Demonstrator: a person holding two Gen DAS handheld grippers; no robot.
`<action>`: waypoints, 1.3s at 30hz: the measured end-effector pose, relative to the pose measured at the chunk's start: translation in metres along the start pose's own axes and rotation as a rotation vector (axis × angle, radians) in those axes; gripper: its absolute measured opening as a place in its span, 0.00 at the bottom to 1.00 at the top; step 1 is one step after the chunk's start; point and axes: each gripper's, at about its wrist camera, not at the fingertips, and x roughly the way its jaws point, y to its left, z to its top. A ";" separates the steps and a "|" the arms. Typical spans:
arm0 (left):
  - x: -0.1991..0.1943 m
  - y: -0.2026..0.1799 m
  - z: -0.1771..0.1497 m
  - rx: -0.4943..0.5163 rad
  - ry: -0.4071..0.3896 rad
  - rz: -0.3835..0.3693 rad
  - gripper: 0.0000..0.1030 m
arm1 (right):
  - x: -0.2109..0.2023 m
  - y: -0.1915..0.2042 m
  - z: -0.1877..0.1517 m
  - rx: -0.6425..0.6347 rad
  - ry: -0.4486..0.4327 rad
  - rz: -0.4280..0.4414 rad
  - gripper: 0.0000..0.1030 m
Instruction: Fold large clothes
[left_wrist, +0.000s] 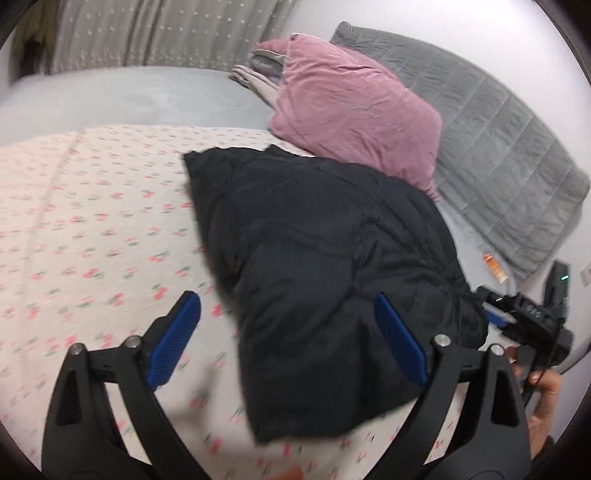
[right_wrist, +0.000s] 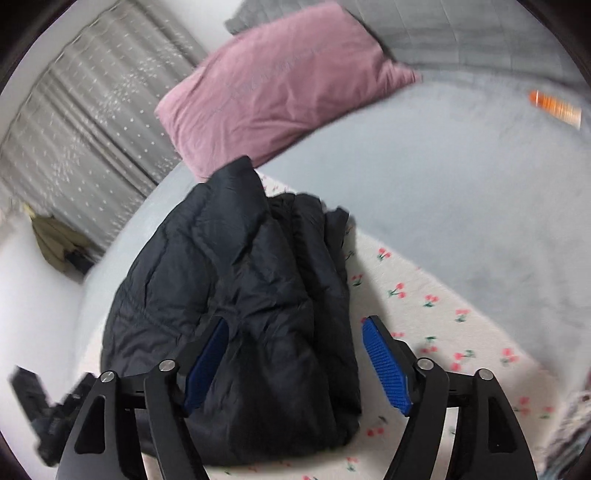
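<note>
Both the left gripper (left_wrist: 288, 341) and right gripper (right_wrist: 295, 363) gape wide, released, above the folded black jacket (left_wrist: 332, 266).

No legible text. Faint script embroidery on pink pillow (left_wrist: 354, 107) unreadable; orange tube (right_wrist: 556, 107) label blurred.

My left gripper (left_wrist: 288, 334) points obliquely downward with its jaws spread wide; the blue pads (left_wrist: 176, 339) face each other and press on nothing. My right gripper (right_wrist: 295, 363) is pitched downward likewise, jaws apart, pads (right_wrist: 386, 365) free of contact. In the left wrist view, the right gripper (left_wrist: 532, 317) appears beyond the right finger, with my right hand (left_wrist: 546, 395) wrapped around its handle. In the right wrist view, the left gripper (right_wrist: 44, 417) shows blurred beyond the left finger.
</note>
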 end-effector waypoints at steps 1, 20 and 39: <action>-0.006 -0.001 -0.003 0.000 0.004 0.024 0.95 | -0.004 0.006 -0.002 -0.032 -0.015 -0.013 0.78; -0.058 -0.042 -0.113 0.073 0.102 0.388 0.97 | -0.045 0.095 -0.112 -0.353 0.013 -0.203 0.87; -0.055 -0.039 -0.129 0.086 0.096 0.406 0.97 | -0.019 0.101 -0.145 -0.424 0.018 -0.287 0.88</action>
